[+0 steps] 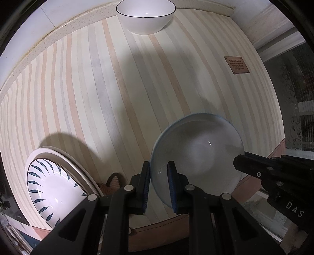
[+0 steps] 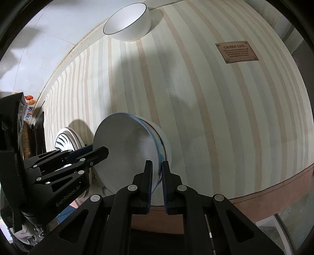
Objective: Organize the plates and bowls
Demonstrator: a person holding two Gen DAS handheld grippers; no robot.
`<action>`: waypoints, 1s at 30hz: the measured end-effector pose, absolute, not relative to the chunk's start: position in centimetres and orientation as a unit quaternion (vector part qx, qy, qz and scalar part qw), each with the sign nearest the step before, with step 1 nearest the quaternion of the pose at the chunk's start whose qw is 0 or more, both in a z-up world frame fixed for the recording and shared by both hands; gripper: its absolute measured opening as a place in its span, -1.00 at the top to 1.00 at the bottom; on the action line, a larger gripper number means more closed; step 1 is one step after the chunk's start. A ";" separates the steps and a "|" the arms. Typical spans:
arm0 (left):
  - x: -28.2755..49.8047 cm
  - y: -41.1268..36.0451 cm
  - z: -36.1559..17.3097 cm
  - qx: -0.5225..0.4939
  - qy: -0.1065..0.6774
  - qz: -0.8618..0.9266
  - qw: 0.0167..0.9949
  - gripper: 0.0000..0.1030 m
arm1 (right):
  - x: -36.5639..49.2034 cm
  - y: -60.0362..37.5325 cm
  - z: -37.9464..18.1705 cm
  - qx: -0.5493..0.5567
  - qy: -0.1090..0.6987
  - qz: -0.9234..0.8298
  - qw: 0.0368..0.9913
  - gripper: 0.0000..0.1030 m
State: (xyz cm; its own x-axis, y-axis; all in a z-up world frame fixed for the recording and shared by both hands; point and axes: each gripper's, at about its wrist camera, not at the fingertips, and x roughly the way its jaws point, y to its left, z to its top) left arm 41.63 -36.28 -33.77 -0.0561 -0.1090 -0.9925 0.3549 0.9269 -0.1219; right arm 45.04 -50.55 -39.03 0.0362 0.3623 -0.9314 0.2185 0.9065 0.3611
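Left fingers (image 1: 158,174) clamped on near rim of blue-rimmed bowl (image 1: 198,155); right fingers (image 2: 156,174) pinched opposite rim; bowl hung over striped counter (image 1: 98,94); best kept level, both grips matched, toward white bowl (image 1: 145,16).

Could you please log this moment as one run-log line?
left gripper: shut on blue-rimmed white ceramic bowl | right gripper: shut on opposite rim | bowl: over striped placemat
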 end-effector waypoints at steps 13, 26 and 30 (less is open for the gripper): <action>41.6 -36.3 -33.6 0.087 0.705 -0.169 0.683 0.70 | 45.7 -50.4 -39.7 0.199 0.703 0.059 0.680 0.79; 41.7 -36.2 -33.4 0.083 0.706 -0.181 0.679 0.70 | 45.7 -50.4 -40.4 0.208 0.706 0.059 0.674 0.79; 41.8 -35.7 -32.8 0.071 0.711 -0.185 0.675 0.70 | 45.7 -51.1 -40.2 0.228 0.709 0.061 0.665 0.79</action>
